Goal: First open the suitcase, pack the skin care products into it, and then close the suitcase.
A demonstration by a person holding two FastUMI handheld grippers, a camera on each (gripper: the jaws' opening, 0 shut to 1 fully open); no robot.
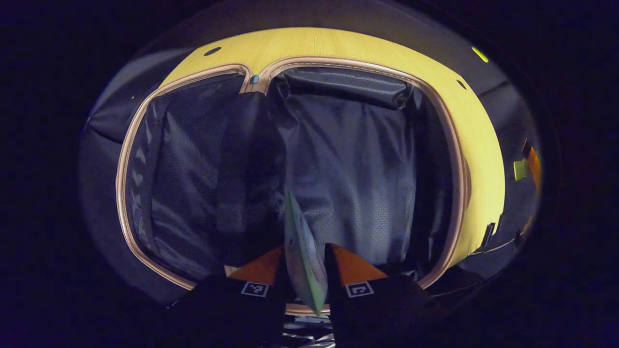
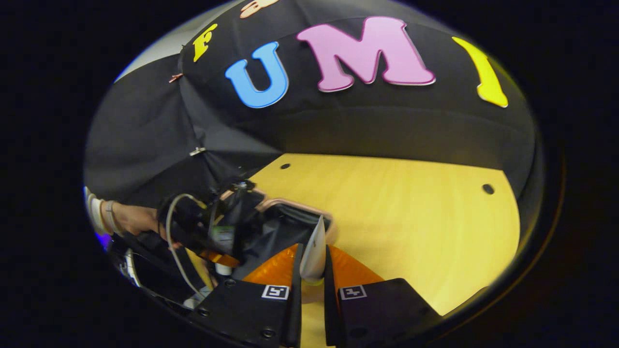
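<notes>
Clearly the packing step is in hand: the suitcase (image 1: 338,159) lies open on the table (image 1: 367,48), its dark lined compartments showing inside the pale zip rim.

In the left gripper view, the left gripper (image 1: 303,263) pinches a thin pale sachet (image 1: 302,251) edge-on between both fingers, held over the near part of the right compartment. Nothing else can be made out on the lining yet.

In the right gripper view, the right gripper (image 2: 312,263) is likewise pressed onto a flat pale packet (image 2: 314,251), standing upright in the grip. It hangs over the bare table, just beside the case's corner, while the person's hand (image 2: 138,220) holds the left gripper over the case at the left.

To do this well, I would judge that the left should go lower into the compartment before letting go, so the sachet lands flat on the lining and does not tip onto the rim or the centre divider. Letting go from height risks it sliding toward the zip. The right should wait clear until the left withdraws, then carry its packet inward over the rim and place it beside the first, well away from the zip track, so closing is not fouled.
</notes>
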